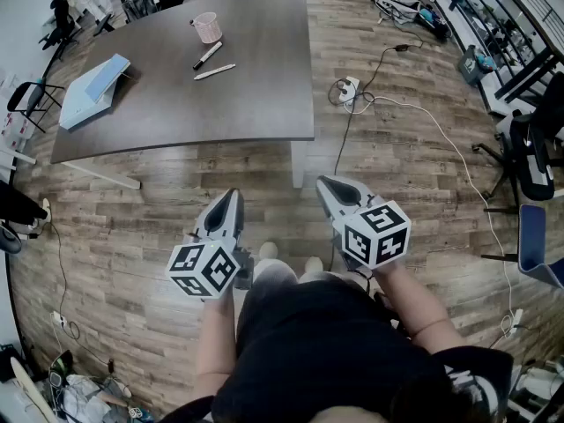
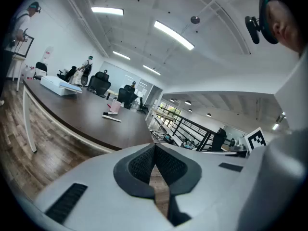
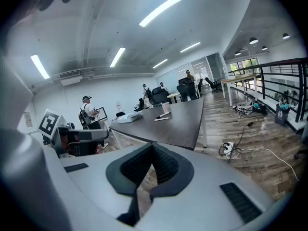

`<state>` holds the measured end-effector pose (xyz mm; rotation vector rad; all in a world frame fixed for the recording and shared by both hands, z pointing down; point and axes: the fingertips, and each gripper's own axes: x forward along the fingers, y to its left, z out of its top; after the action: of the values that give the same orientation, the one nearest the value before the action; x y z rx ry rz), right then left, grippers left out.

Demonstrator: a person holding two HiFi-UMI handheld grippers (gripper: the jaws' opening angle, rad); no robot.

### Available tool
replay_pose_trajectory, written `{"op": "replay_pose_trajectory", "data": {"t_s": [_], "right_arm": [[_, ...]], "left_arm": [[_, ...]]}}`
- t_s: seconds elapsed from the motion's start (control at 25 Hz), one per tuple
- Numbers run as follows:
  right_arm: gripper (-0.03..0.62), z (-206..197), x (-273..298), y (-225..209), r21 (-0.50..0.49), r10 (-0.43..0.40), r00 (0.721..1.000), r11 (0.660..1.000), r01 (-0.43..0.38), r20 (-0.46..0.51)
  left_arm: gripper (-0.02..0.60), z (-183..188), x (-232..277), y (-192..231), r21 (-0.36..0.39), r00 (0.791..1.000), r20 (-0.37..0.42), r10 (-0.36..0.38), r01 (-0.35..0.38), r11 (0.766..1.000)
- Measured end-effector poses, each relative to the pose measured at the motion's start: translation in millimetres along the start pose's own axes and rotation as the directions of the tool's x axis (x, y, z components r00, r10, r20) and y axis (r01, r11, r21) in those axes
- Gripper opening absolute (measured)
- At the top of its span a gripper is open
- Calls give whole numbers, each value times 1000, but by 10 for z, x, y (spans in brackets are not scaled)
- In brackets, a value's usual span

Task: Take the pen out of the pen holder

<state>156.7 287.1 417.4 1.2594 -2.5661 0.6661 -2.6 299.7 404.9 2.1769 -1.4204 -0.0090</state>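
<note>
Grippers, qty 2: left gripper (image 1: 232,194), right gripper (image 1: 323,181). Both w/ jaws pressed together, nothing between; held over wood floor (image 1: 132,210), short of table's near edge.
Table (image 1: 256,86), qty 1.
Box (image 1: 95,91), qty 1, white/blue, left edge.
Pens, qty 2, lying flat: white pen (image 1: 214,72), black pen (image 1: 207,55) beyond it.
Pen holder (image 1: 207,27), qty 1, pink, upright, far edge, just beyond black pen.

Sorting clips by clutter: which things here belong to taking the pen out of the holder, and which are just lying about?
Belongs to the job:
- pink pen holder on the table
- black pen and white pen lying beside it
- left gripper and right gripper, both shut and empty

Just lying about:
- pale blue box
- power strip on the floor
- office chair
</note>
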Motion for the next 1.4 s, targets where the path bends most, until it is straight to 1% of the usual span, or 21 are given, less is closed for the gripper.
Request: {"op": "replay_pose_trajectory", "data": {"t_s": [0.12, 0.24, 0.4, 0.48, 0.56, 0.76, 0.92, 1.16, 1.28, 1.4], "right_arm": [[17, -19, 63, 59, -2, -15, 1000, 1000, 15, 2], [17, 3, 158, 102, 15, -33, 999, 999, 33, 8], [17, 78, 344, 161, 123, -40, 998, 992, 35, 42], [18, 111, 466, 211, 144, -50, 998, 989, 42, 47], [18, 118, 592, 273, 137, -61, 997, 989, 55, 41], [18, 151, 956, 378, 148, -93, 995, 985, 86, 35], [18, 194, 1235, 517, 158, -94, 995, 984, 87, 39], [18, 226, 1480, 634, 141, -121, 992, 983, 115, 36], [18, 223, 1506, 589, 133, -138, 990, 982, 134, 22], [18, 285, 1536, 465, 132, -151, 988, 980, 147, 22]], "left_arm": [[28, 7, -29, 83, 23, 1000, -12, -13, 13, 1000], [27, 49, -31, 218, 22, 999, -31, -17, 18, 1000], [28, 142, -3, 437, 34, 998, -59, -28, 30, 999], [28, 204, 17, 558, 51, 997, -75, -36, 40, 998], [27, 264, 35, 693, 67, 996, -85, -38, 44, 997], [26, 457, 117, 1084, 98, 996, -81, -38, 46, 994], [26, 591, 193, 1366, 135, 996, -80, -42, 53, 989], [27, 679, 338, 1612, 137, 991, -89, -99, 111, 984], [28, 688, 439, 1654, 120, 988, -97, -117, 128, 984], [28, 705, 586, 1632, 125, 986, -113, -123, 137, 983]]}}
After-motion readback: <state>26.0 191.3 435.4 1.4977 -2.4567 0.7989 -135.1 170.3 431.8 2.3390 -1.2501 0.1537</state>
